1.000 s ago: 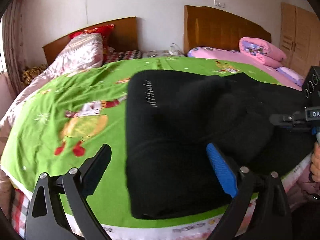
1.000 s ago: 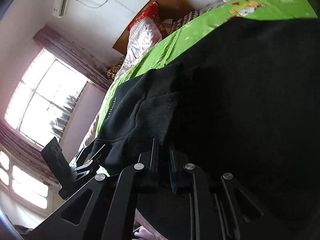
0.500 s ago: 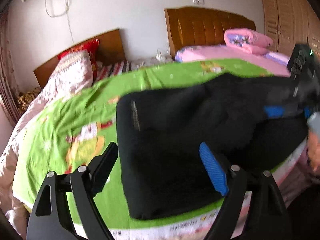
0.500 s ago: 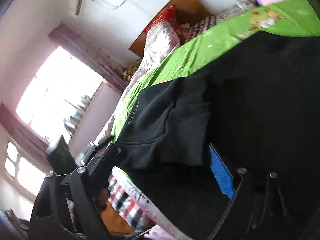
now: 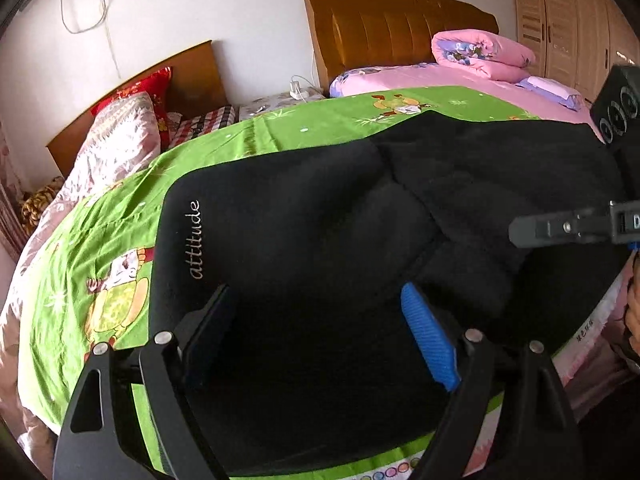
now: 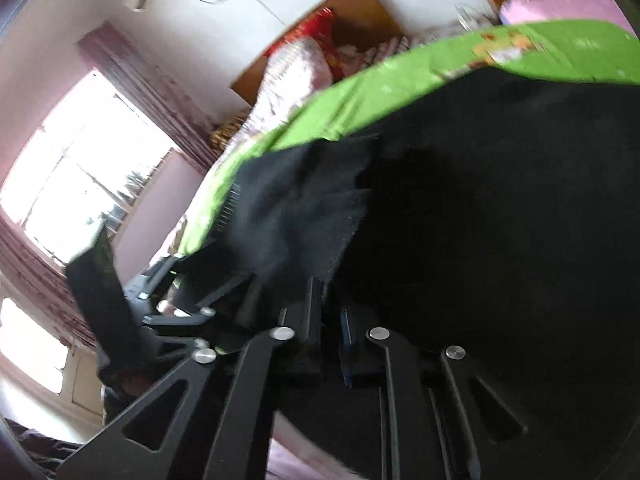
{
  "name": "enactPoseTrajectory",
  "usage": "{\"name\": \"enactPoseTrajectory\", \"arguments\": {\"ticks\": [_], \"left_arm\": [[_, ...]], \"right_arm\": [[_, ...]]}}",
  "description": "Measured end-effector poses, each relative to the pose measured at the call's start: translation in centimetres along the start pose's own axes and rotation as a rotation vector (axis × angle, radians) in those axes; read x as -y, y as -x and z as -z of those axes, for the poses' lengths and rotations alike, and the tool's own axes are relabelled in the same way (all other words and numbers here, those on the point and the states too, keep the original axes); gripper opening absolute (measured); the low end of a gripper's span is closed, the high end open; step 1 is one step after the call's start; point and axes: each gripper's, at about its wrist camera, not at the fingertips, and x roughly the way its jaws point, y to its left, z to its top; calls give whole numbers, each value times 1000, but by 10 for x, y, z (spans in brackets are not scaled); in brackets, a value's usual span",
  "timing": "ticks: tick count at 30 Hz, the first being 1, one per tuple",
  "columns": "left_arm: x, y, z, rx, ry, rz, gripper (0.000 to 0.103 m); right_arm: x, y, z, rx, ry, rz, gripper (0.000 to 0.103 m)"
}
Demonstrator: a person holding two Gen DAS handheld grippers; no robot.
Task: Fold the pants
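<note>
Left gripper [image 5: 316,332]: jaws spread wide, 2 fingers tilted downward, black pad at left and blue ribbed pad [image 5: 428,340] at right, nothing pressed between them. Right gripper [image 6: 326,320]: jaws closing to a narrow gap, tilted downward, dark cloth between the fingers; pad contact not discernible through blur. Person's hand [image 5: 634,316]: partly visible at the frame's right edge.

The black pants [image 5: 304,248] lay spread over the middle and right of the left wrist view, soft and fleecy, with pale "attitude" lettering along their left edge. Their right part was bunched into thick folds. In the right wrist view they filled the right side, blurred.
</note>
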Motion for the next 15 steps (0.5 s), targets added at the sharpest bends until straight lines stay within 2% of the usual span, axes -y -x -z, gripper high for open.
{"name": "enactPoseTrajectory", "arguments": {"ticks": [1,3,4,6,8,12,13,14,15], "left_arm": [[-2,-2,0,-3,10,9,86],[-5,-4,1,-4,22,21,87],[-6,-5,1,-4,29,25,88],[-7,-7,2,-4,48,32,89],[-7,-8,3,-2,55,32,89],[-7,-8,4,1,66,30,89],[-7,-7,4,1,68,31,89],[-7,-7,4,3,70,32,89],[-8,-8,5,7,75,36,89]], "right_arm": [[2,6,1,8,-8,-17,58],[6,24,0,66,-21,-63,99],[9,34,-2,91,-33,-80,99],[18,41,-9,75,-74,-81,99],[27,33,-20,17,-102,-84,99],[15,1,-26,-126,-34,-43,98],[5,-4,-25,-155,3,-33,97],[-3,-11,-23,-200,10,-83,93],[-9,-16,-22,-228,3,-126,81]]}}
